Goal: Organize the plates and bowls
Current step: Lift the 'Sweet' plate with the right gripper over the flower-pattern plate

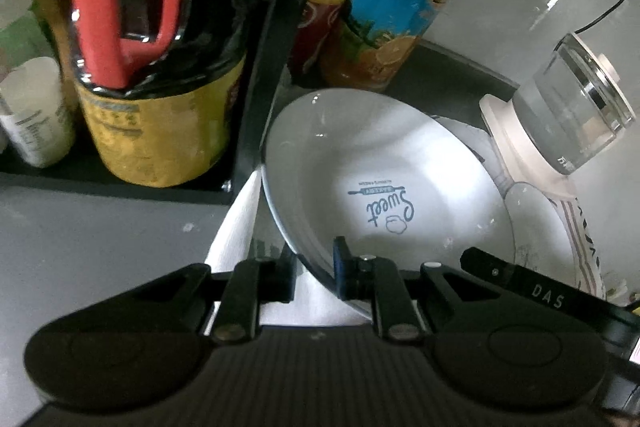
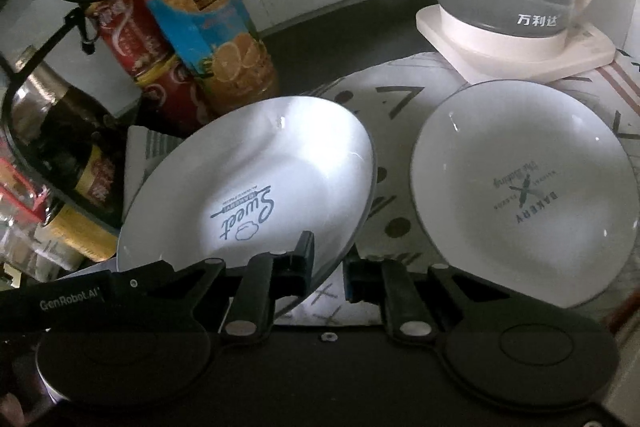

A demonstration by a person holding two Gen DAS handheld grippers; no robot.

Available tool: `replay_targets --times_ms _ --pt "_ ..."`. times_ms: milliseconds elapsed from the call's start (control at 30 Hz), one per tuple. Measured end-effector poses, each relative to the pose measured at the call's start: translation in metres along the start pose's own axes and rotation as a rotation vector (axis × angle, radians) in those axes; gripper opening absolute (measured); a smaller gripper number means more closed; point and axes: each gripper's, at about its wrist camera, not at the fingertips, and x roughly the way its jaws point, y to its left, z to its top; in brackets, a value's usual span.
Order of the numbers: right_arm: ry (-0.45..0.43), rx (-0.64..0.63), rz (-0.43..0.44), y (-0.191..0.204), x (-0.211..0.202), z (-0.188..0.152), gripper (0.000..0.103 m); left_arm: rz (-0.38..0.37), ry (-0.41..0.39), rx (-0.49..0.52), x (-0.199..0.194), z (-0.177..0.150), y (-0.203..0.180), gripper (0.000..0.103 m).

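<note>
While tilted up off the patterned cloth, "Sweet" plate pinched at its near rim: left gripper clamped there, right gripper seemingly closed on the same rim. Further right, flat on the cloth, "Bakery" plate, just beside and right of the lifted one, nearer the right gripper. Probably next: stacking rightward.

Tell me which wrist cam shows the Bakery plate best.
Right wrist. The Bakery plate is whole there, print legible, lying on the patterned cloth beside the tilted Sweet plate. Left wrist shows only a sliver of it behind the Sweet plate, print unreadable.
</note>
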Motion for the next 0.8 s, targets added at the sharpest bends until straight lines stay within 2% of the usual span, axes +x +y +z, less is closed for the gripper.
replay_targets --times_ms 300,800 --pt "-0.055 -0.037 0.008 0.005 -0.04 -0.014 0.014 -0.011 -0.032 0.002 -0.035 -0.017 -0.006 0.017" --pt "-0.054 -0.076 0.053 0.006 -0.075 -0.053 0.014 0.028 -0.058 -0.035 -0.08 -0.062 -0.005 0.017"
